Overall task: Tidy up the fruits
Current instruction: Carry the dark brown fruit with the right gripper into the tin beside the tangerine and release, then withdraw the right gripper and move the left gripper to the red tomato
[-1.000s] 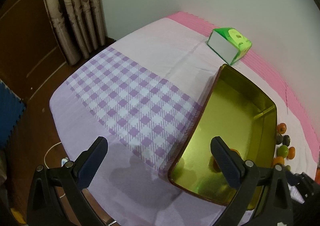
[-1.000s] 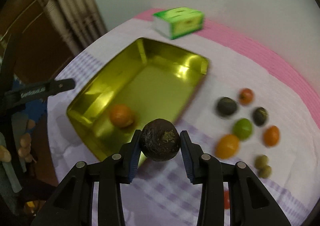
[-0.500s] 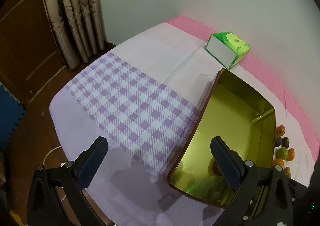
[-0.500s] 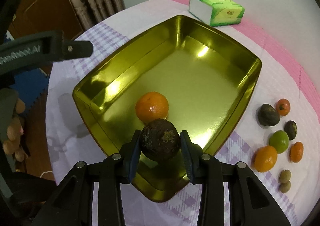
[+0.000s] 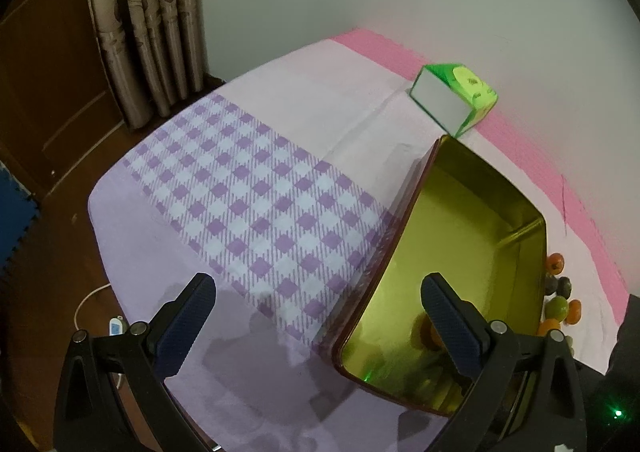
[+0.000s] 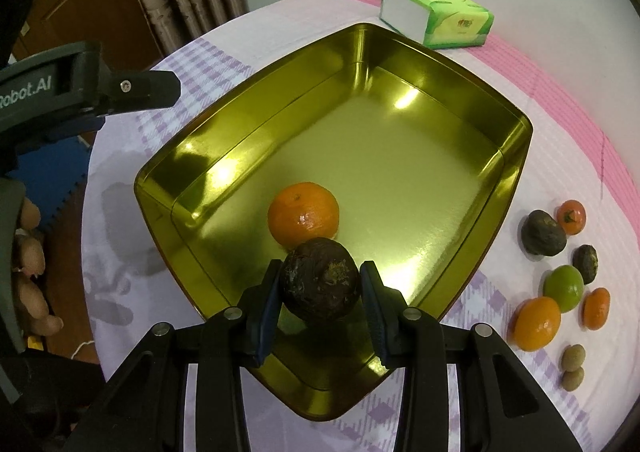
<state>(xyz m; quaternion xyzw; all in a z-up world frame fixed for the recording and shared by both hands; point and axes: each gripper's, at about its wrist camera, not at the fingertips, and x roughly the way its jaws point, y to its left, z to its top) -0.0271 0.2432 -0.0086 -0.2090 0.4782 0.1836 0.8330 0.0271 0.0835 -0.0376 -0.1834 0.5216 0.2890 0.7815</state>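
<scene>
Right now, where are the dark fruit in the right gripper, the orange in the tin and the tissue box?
dark fruit (image 6: 320, 278), right wrist view, middle of its wrinkled skin.
orange (image 6: 302, 212), right wrist view, top of its peel.
tissue box (image 6: 452, 18), right wrist view, green top face.

Both grippers: black angular frames, silver screw heads at pivots. Left gripper (image 5: 318, 318) and right gripper (image 6: 320, 302): 2 dark blue ribbed pads each. Grey body, partial lettering "Robot.AI".
</scene>
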